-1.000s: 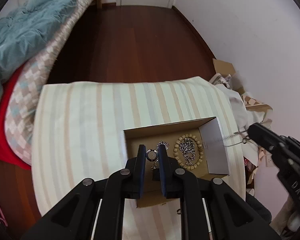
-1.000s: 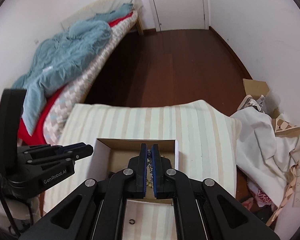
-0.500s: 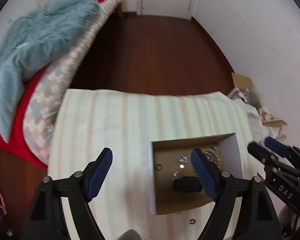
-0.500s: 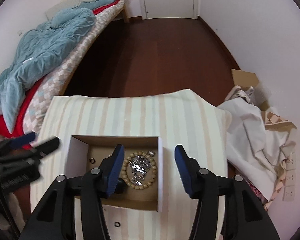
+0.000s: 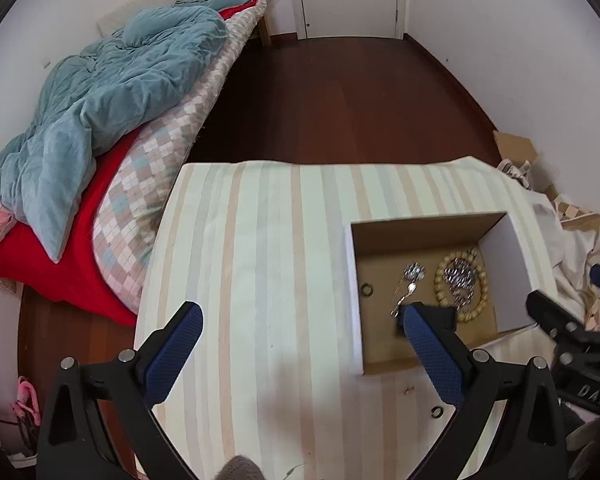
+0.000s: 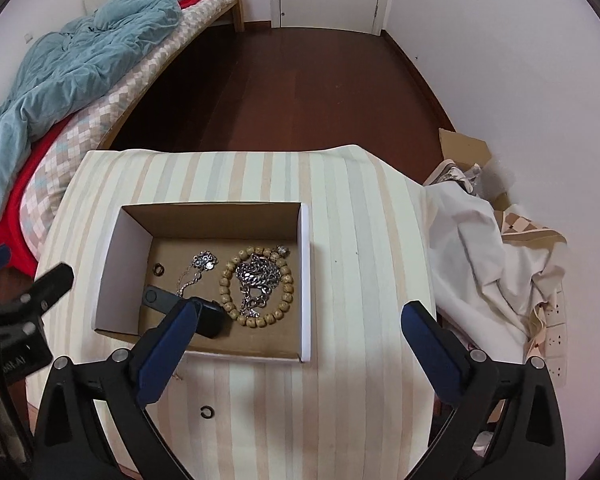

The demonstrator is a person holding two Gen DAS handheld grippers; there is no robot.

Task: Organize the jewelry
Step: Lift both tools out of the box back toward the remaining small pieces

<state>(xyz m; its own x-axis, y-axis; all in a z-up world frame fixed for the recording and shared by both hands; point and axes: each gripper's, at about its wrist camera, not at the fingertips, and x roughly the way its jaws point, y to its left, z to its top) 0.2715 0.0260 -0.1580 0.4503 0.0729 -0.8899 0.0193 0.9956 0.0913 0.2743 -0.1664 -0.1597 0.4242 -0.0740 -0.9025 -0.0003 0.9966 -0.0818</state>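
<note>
Change: you are now holding both sets of fingers spread wide and drawn back from the box; a second ago both were pinched narrow over it, the left on a ring and the right on a chain.
Left gripper (image 5: pixel 300 344): you are carrying it above the striped bench (image 5: pixel 260 264), its fingers wide and gripping nothing, the right-hand one overlapping the box's near left corner.
Right gripper (image 6: pixel 300 338): you are hovering it over the box's near edge, fingers wide and empty, one on each side of the near right corner.
Box (image 6: pixel 204 210): an open cardboard box is sitting toward the right side of the bench, white walls at its left and right.
Bead bracelet (image 6: pixel 286 280): it is lying in the right half of the box, close to the right wall.
Silver chain (image 6: pixel 258 276): it is lying heaped inside the bead loop.
Pendant necklace (image 6: pixel 204 262): it is lying mid-box, its thin chain trailing toward the near edge.
Ring in box (image 6: pixel 158 269): a small dark ring is lying near the left wall.
Black item (image 6: pixel 160 299): it is lying at the near left of the box floor, partly behind your right gripper's finger; I cannot tell what it is.
Loose ring (image 6: pixel 207 412): it is lying on the bench cloth near the front edge, outside the box.
</note>
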